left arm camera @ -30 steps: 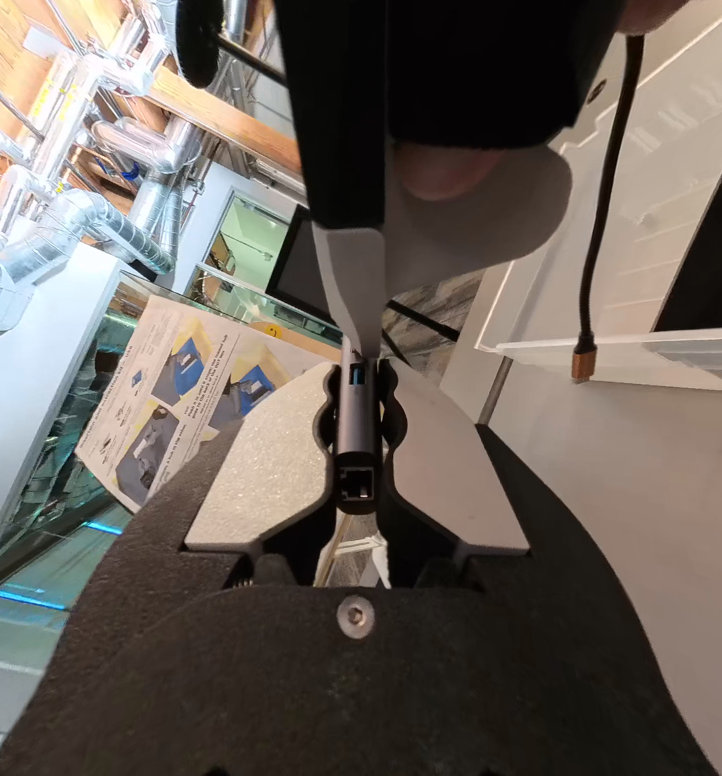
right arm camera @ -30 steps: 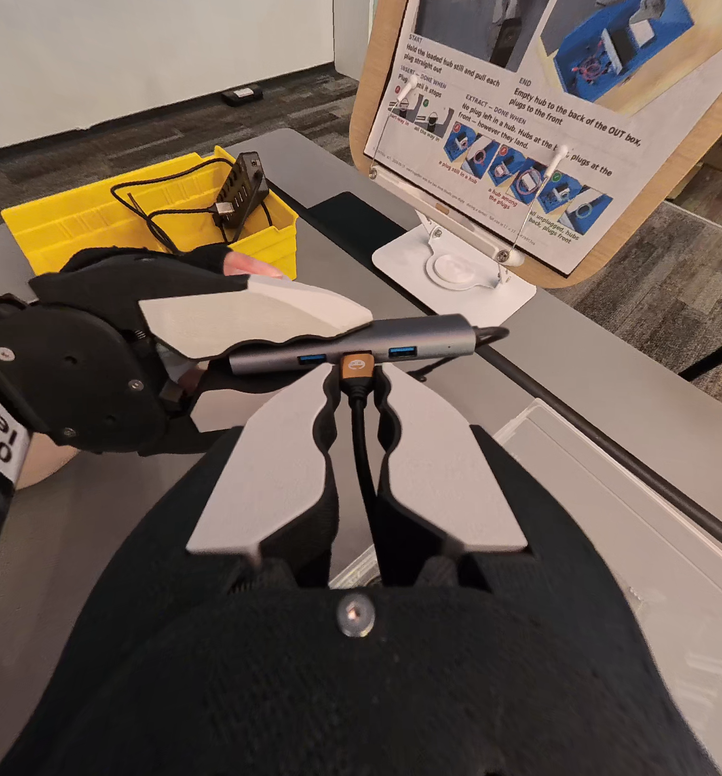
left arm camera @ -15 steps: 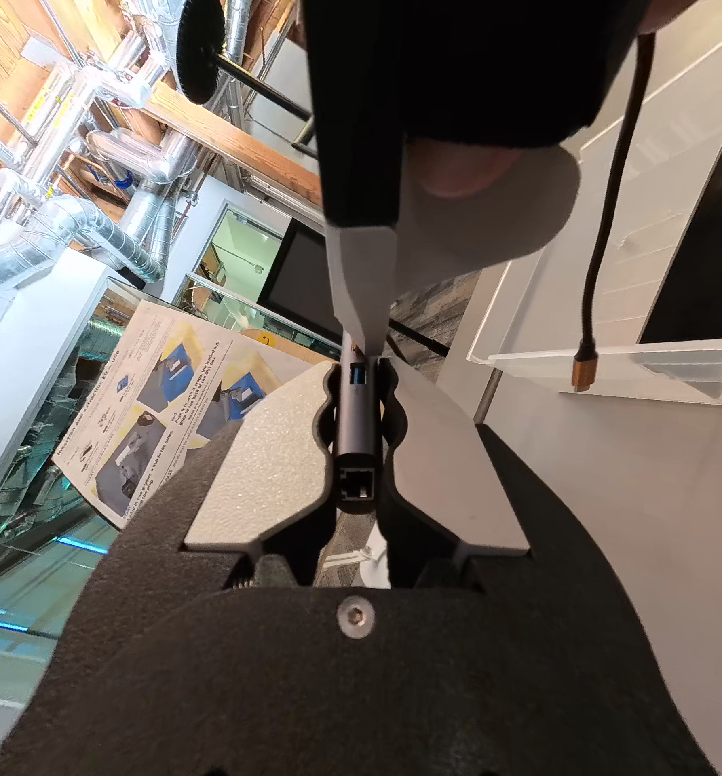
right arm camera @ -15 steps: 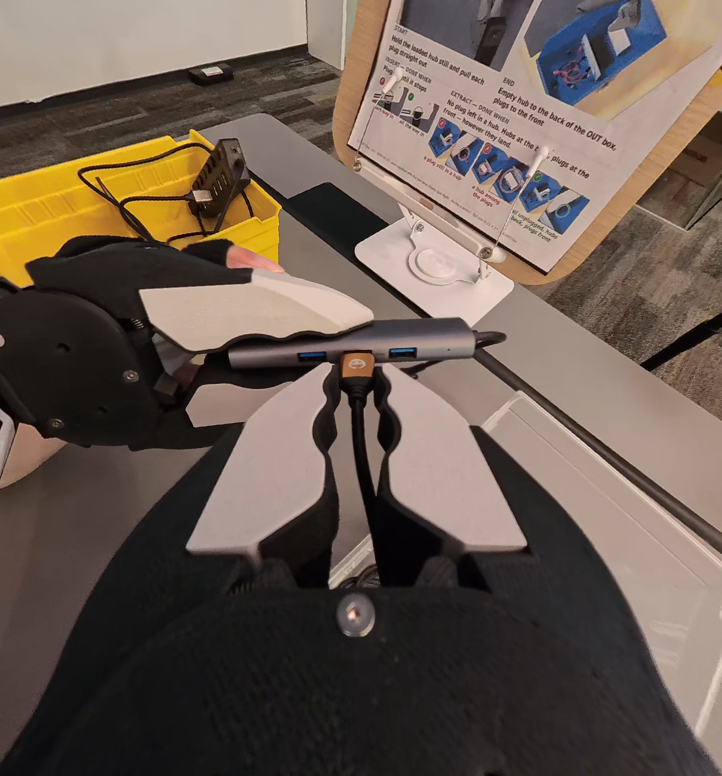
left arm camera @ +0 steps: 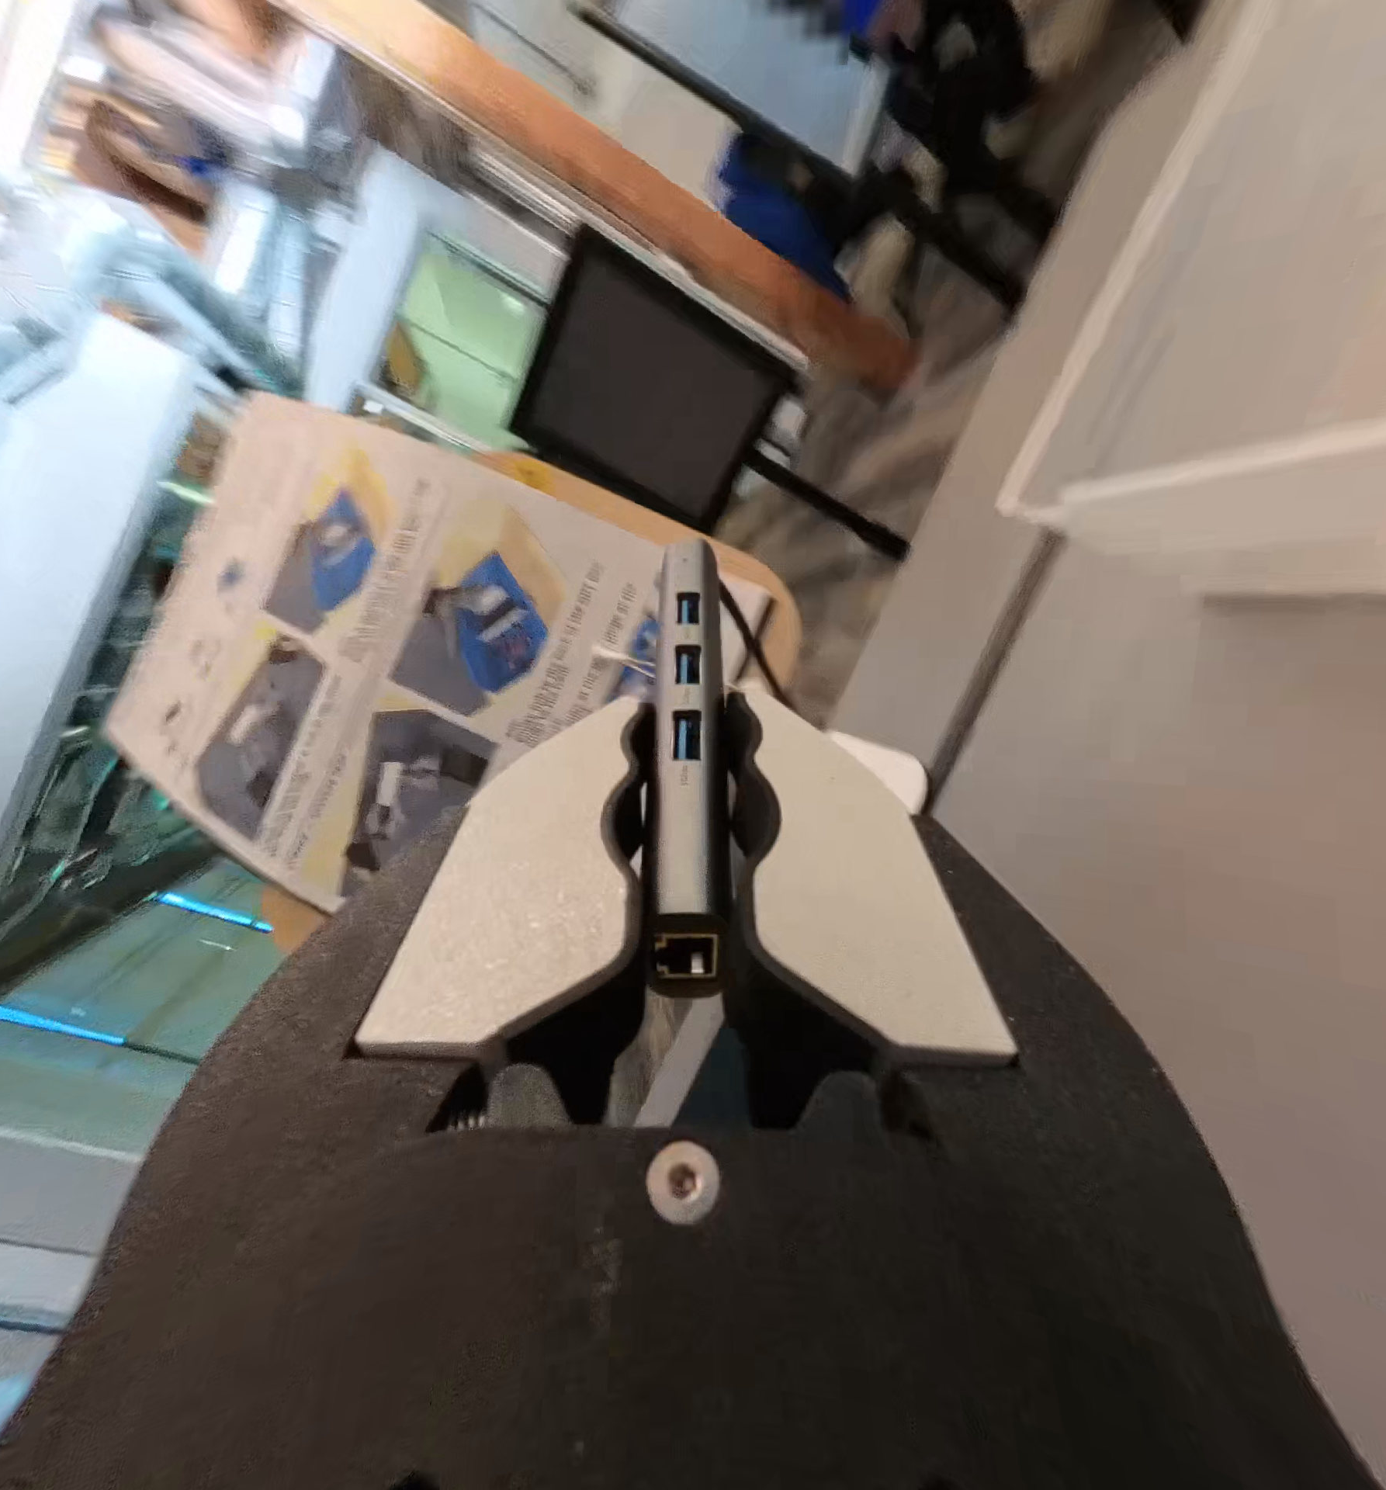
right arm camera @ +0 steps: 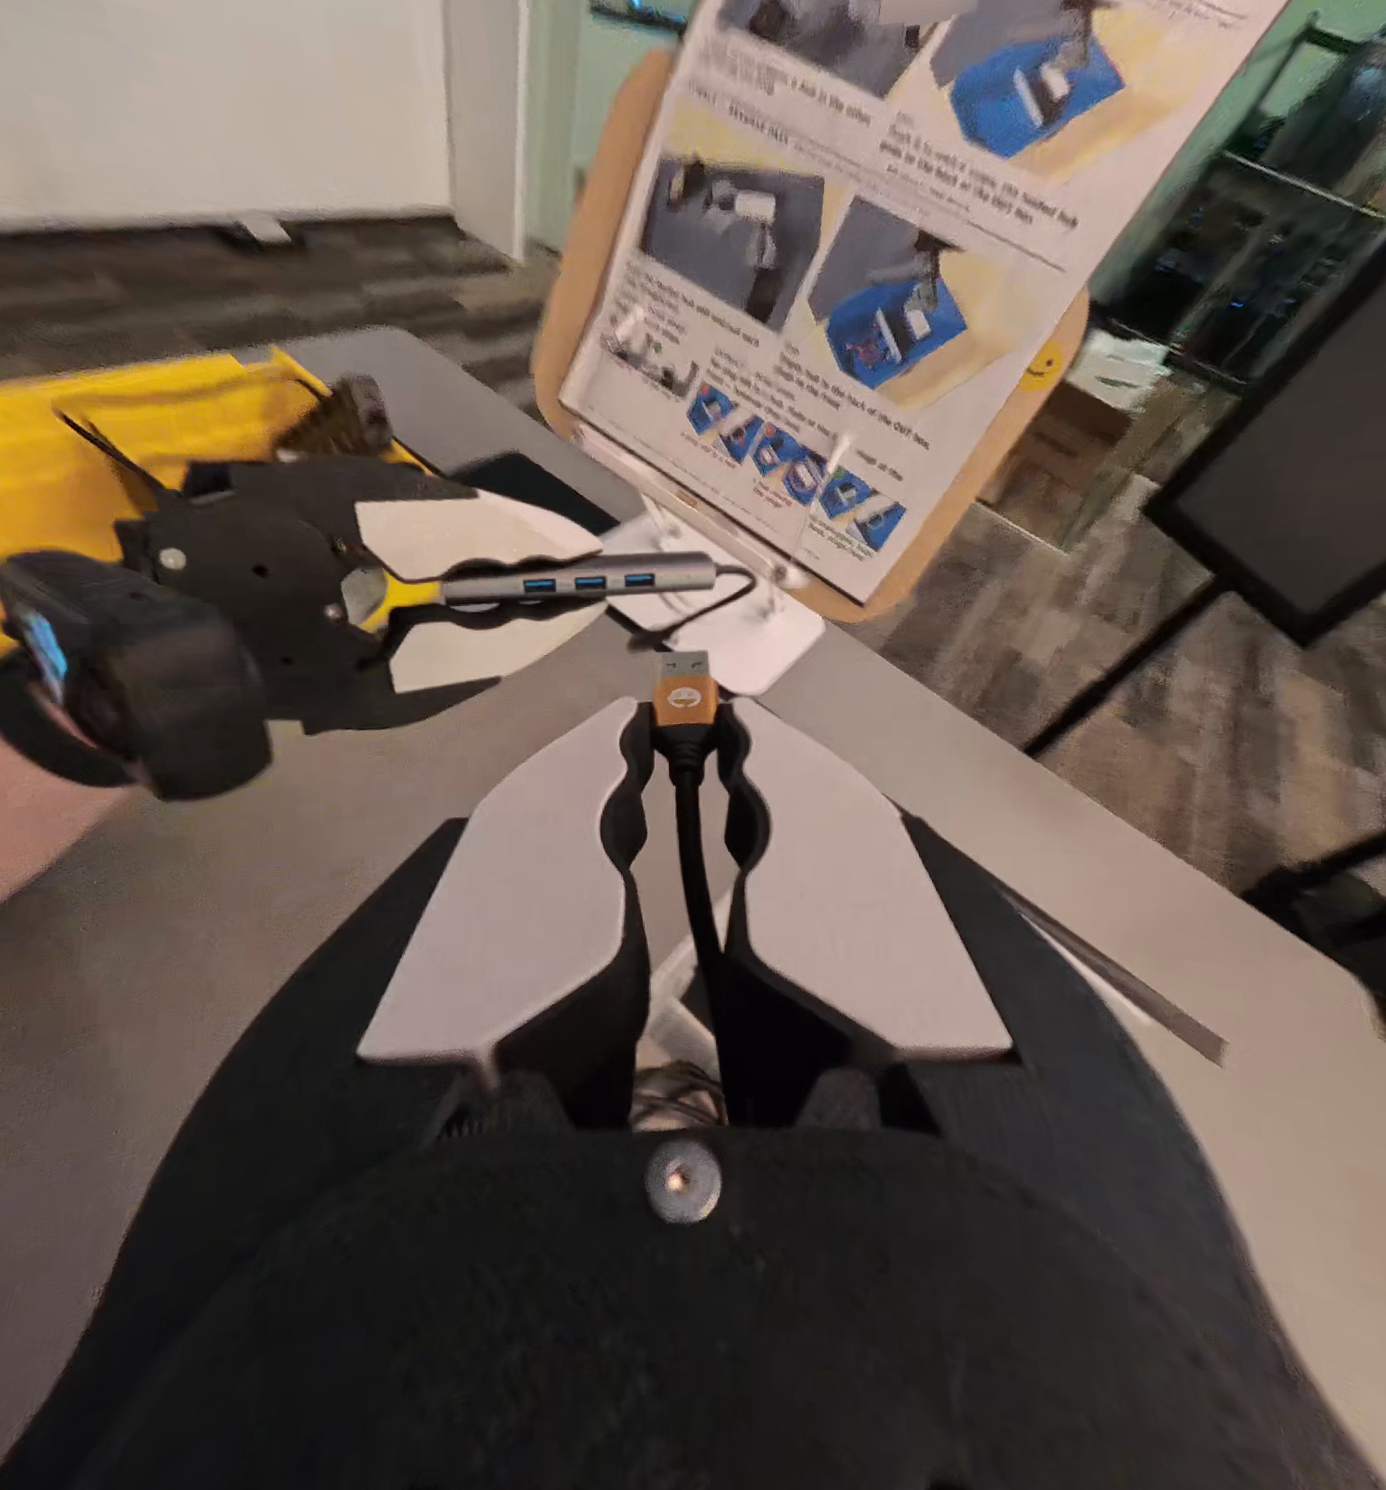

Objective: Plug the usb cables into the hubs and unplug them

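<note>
My left gripper [left arm camera: 686, 709] is shut on a slim grey hub [left arm camera: 686, 806] with three blue ports, all empty, and a network socket at the near end. In the right wrist view the same hub [right arm camera: 585, 580] is held level above the table by the left gripper [right arm camera: 512, 588]. My right gripper [right arm camera: 683, 709] is shut on the black cable just behind its orange USB plug [right arm camera: 682, 693]. The plug's metal tip is free in the air, a short way in front of the hub.
A yellow bin [right arm camera: 20, 451] with another black hub and cables stands at the back left of the grey table [right arm camera: 190, 927]. An instruction board [right arm camera: 819, 322] on a white stand is behind the hub. A clear tray's rim [left arm camera: 1238, 476] is at right. My hands' fingertips stand some 15 centimetres from each other.
The orange plug was in the hub's middle port; it has come out. My right gripper has pulled back with it, and the two grippers have moved apart.
</note>
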